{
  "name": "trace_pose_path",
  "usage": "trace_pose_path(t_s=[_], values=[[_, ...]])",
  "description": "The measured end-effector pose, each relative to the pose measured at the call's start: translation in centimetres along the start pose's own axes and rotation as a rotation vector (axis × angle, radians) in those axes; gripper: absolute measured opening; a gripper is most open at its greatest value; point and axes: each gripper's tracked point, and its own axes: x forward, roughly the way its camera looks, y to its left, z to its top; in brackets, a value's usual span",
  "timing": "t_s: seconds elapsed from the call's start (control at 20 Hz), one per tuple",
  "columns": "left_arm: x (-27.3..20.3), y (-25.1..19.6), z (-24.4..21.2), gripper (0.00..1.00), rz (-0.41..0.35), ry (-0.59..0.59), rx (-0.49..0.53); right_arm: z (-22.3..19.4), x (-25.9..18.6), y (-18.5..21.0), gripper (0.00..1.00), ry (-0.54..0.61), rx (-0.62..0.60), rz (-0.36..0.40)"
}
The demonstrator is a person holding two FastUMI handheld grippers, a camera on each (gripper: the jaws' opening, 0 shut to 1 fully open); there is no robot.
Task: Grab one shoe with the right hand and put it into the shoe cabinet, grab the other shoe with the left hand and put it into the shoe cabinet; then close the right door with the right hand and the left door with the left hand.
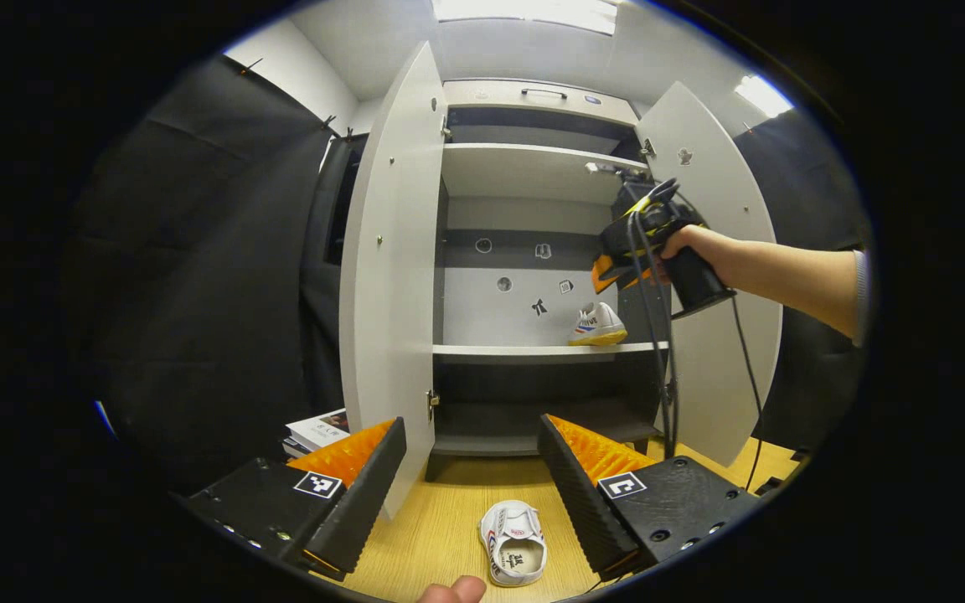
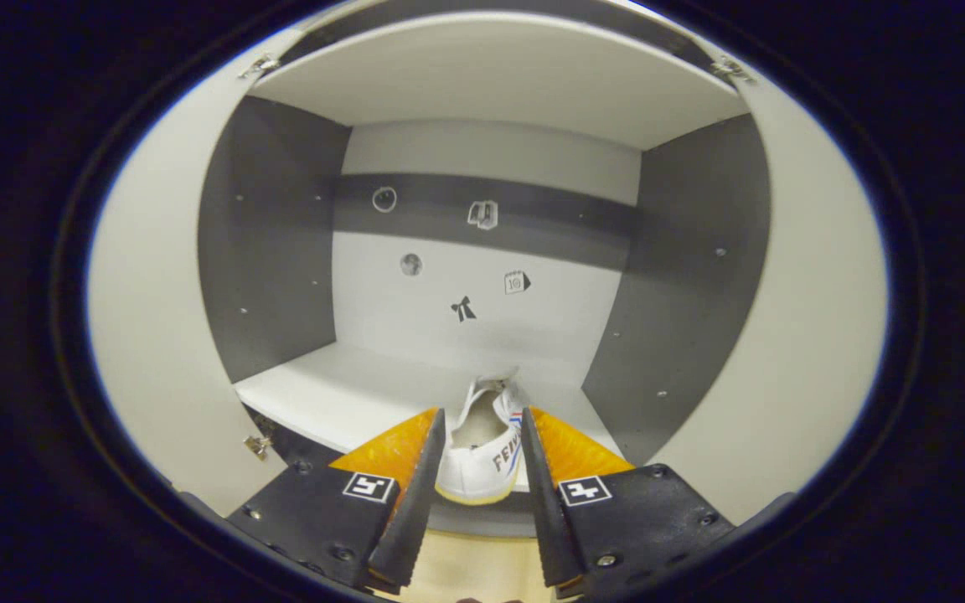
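Left gripper (image 1: 472,494), jaws spread and empty, is hovering above the second white sneaker (image 1: 514,541) lying sole-down on the wooden floor (image 1: 441,536) before the shoe cabinet (image 1: 533,167). Right gripper (image 2: 478,494), jaws apart beside the shelved sneaker (image 2: 482,456) without visibly pressing it, is risking dragging that white, blue-and-red-striped, yellow-soled shoe off the shelf (image 2: 340,398) edge.

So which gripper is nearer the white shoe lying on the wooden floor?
Left. The left gripper hovers just above that white shoe; the right gripper is up at the cabinet shelf.
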Motion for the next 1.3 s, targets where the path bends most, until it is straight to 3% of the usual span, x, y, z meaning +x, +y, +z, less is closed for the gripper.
trace_pose_path(t_s=[0.05, 0.1, 0.25, 0.4, 0.6, 0.65, 0.75, 1.05, 1.3], values=[[-0.1, -0.1, 0.1, 0.95, 0.003, -0.003, 0.004, -0.2, -1.7, 0.1, 0.65, -0.032, -0.006, 0.007], [-0.2, -0.2, 0.1, 0.95, 0.005, -0.006, 0.008, -0.6, -3.7, 0.1, 0.60, -0.068, -0.008, 0.011], [-0.5, -0.9, -0.1, 0.95, -0.003, -0.008, 0.003, -3.2, -9.4, 0.3, 0.67, -0.138, 0.014, 0.019], [-0.9, -2.1, -0.4, 0.95, -0.030, -0.008, -0.039, -7.3, -13.7, 1.3, 0.65, -0.199, 0.034, 0.066], [-1.3, -3.1, -1.9, 0.95, -0.041, 0.010, -0.024, -13.2, -17.2, 2.0, 0.80, -0.276, 0.009, 0.052], [-1.3, -3.5, -2.8, 0.95, -0.046, 0.035, -0.013, -15.0, -18.0, 2.0, 0.89, -0.278, -0.019, 0.045], [-1.5, -4.7, -4.8, 0.95, -0.063, 0.084, 0.011, -18.4, -19.3, 2.0, 0.96, -0.251, -0.035, 0.041], [-1.7, -8.8, -11.7, 0.95, -0.153, 0.221, -0.033, -24.2, -22.0, -0.1, 0.96, -0.163, 0.036, 0.027], [-1.6, -10.4, -18.6, 0.96, -0.174, 0.419, -0.091, -25.7, -22.0, -4.6, 0.96, -0.115, 0.101, -0.033]])
